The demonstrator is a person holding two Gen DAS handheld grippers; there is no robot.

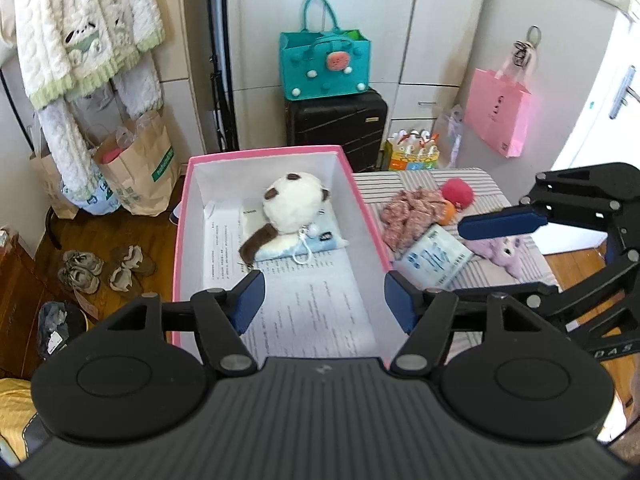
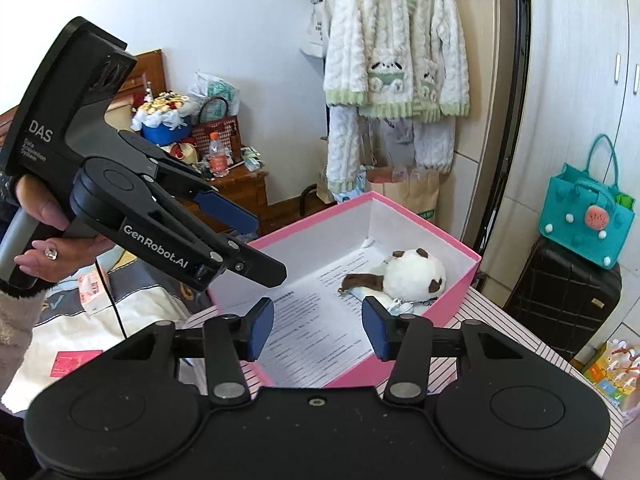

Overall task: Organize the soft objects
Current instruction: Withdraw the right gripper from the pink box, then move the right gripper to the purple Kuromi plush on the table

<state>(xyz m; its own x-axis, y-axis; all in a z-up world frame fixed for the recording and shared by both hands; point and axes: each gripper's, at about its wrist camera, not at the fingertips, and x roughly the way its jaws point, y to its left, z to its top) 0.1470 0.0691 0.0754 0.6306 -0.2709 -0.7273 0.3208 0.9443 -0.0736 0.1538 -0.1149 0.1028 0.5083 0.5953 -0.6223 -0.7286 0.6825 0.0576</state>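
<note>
Jaws of the left gripper (image 1: pixel 325 302) standing apart with nothing between the blue pads, only the paper lining of the pink box (image 1: pixel 182 216) showing through the gap; jaws of the right gripper (image 2: pixel 318 328) likewise parted and empty, hung above the near wall of that same box; both held clear of the contents, touching nothing

Inside the box, toward its far end: a white-and-brown panda plush (image 1: pixel 290 204) lying on a pale blue pouch (image 1: pixel 316 242), a keychain loop trailing off it

Outside the box, on the striped counter (image 1: pixel 492 276) just beside its right wall: a floral scrunchie (image 1: pixel 408 214), a pink pompom (image 1: pixel 457 192), a small orange ball (image 1: pixel 448 213), a blue-printed tissue pack (image 1: pixel 434 258) leaning at the box's side, and a lilac plush (image 1: pixel 502 252) partly hidden behind the right gripper's finger; judged as one or two items stowed and several left to move

Risks from here: the two grippers close together over a crowded patch, so a reach for the lilac plush could knock one against the other; soft fur or gathered cloth pinched only at an edge, slipping out on the lift; the tissue pack nudged off the counter's near edge; a low carry catching the box wall and shifting it; a drop onto the panda rolling it off its pouch
</note>
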